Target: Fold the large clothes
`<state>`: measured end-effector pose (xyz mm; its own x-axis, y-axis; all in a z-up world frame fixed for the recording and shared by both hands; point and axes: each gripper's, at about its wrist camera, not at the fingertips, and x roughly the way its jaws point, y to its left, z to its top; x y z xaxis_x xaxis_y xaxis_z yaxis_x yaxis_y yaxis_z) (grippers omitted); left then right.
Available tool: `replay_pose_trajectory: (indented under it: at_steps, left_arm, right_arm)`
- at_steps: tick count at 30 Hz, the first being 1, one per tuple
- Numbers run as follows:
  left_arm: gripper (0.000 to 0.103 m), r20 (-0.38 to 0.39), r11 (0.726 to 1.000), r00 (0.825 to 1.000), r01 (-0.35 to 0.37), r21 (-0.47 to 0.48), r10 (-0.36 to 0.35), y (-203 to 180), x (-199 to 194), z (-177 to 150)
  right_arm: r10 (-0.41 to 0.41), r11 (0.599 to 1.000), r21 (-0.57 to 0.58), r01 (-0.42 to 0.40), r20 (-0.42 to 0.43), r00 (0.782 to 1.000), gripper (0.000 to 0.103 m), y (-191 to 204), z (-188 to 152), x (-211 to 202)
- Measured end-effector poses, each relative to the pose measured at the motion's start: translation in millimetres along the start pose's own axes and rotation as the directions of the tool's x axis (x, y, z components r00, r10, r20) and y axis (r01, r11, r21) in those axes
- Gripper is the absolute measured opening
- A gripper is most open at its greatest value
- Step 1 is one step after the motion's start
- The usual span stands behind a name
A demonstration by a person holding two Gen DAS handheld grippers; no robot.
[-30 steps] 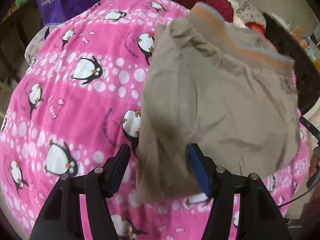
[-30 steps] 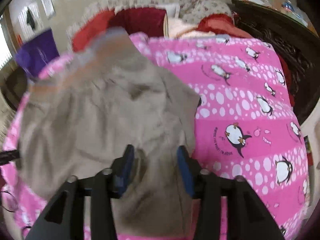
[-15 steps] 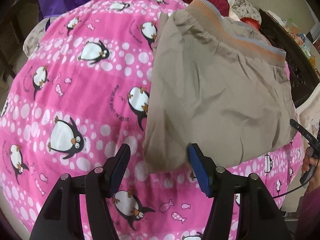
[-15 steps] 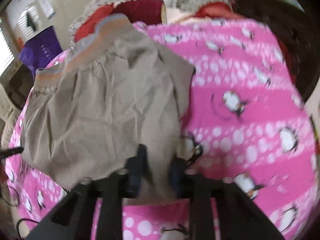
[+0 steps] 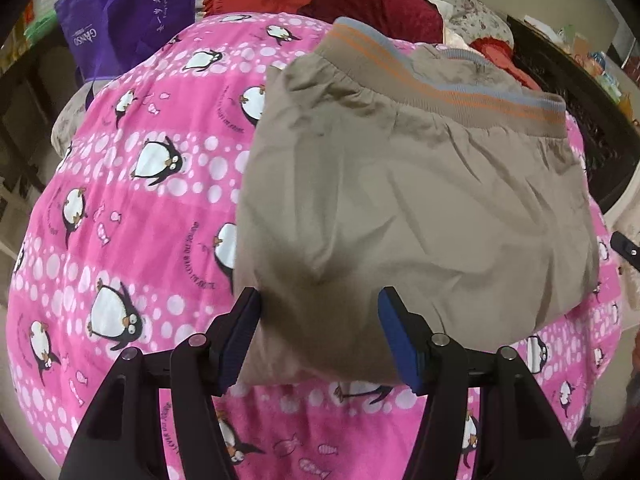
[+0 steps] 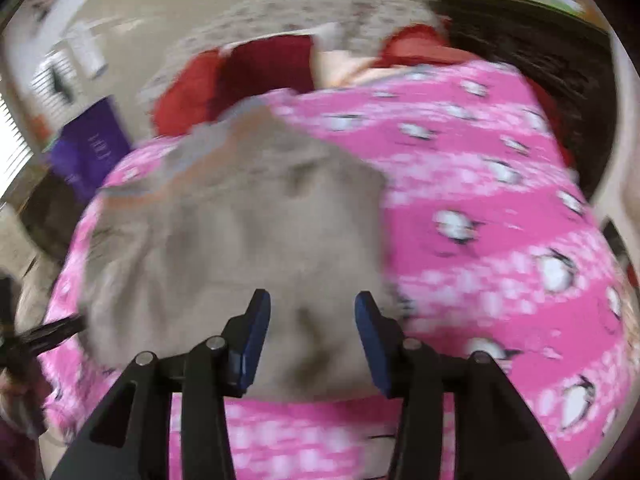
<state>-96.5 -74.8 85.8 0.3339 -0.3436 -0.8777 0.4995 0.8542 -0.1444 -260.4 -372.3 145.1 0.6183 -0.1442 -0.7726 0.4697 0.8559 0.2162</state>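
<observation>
Folded tan trousers (image 5: 420,200) with a striped grey and orange waistband (image 5: 452,84) lie flat on a pink penguin blanket (image 5: 152,208). My left gripper (image 5: 320,312) is open and empty, its blue pads either side of the trousers' near left corner. In the blurred right wrist view the trousers (image 6: 240,240) lie on the same blanket (image 6: 480,220). My right gripper (image 6: 312,312) is open and empty above their near edge.
Red cushions (image 5: 360,4) and a floral pillow (image 5: 460,4) lie at the head of the bed. A purple bag (image 5: 120,20) stands at the far left. A dark wooden headboard or cabinet (image 5: 580,112) runs along the right.
The right gripper was shut on the trousers' near edge half a second ago and has opened and let go. Both grippers now hang over the near edge of the flat trousers.
</observation>
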Motion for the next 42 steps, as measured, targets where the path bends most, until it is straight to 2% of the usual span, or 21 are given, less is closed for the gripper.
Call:
replay_pose_trajectory:
  at_steps: [5, 11, 16, 21, 23, 33, 42]
  left_arm:
    - [0.050, 0.007, 1.000, 1.000, -0.016, -0.010, 0.016, -4.2, 2.9, 4.2]
    - [0.050, -0.007, 0.999, 1.000, -0.030, -0.023, 0.030, -3.1, 6.7, 6.5]
    - [0.050, -0.016, 0.999, 1.000, -0.025, -0.029, 0.024, -2.2, 10.4, 10.1]
    - [0.050, -0.027, 0.999, 1.000, 0.005, -0.054, -0.006, 2.6, 13.5, 13.1]
    - [0.050, -0.028, 0.997, 0.999, 0.028, -0.073, -0.030, 7.6, 11.7, 14.6]
    - [0.050, -0.011, 0.973, 0.996, 0.086, -0.214, -0.091, 43.2, 2.9, 19.6]
    - [0.050, -0.010, 0.948, 0.989, 0.138, -0.288, -0.147, 62.0, 10.2, 16.7]
  right_arm:
    - [0.095, 0.984, -0.149, -0.094, -0.002, 0.996, 0.047, 66.5, 0.6, 19.8]
    - [0.227, 0.948, -0.219, -0.230, -0.036, 0.973, 0.042, 121.7, 2.3, 54.9]
    - [0.196, 0.946, -0.253, -0.202, -0.049, 0.979, 0.042, 148.0, 6.8, 86.0]
    - [0.121, 0.961, -0.237, -0.144, -0.111, 0.986, 0.039, 146.4, 9.7, 129.8]
    - [0.124, 0.969, -0.198, -0.150, -0.141, 0.982, 0.039, 138.8, 6.5, 144.3]
    - [0.118, 0.970, -0.194, -0.144, -0.139, 0.983, 0.040, 138.5, 4.2, 144.1]
    - [0.106, 0.970, -0.203, -0.135, -0.146, 0.984, 0.042, 142.4, 6.9, 147.9]
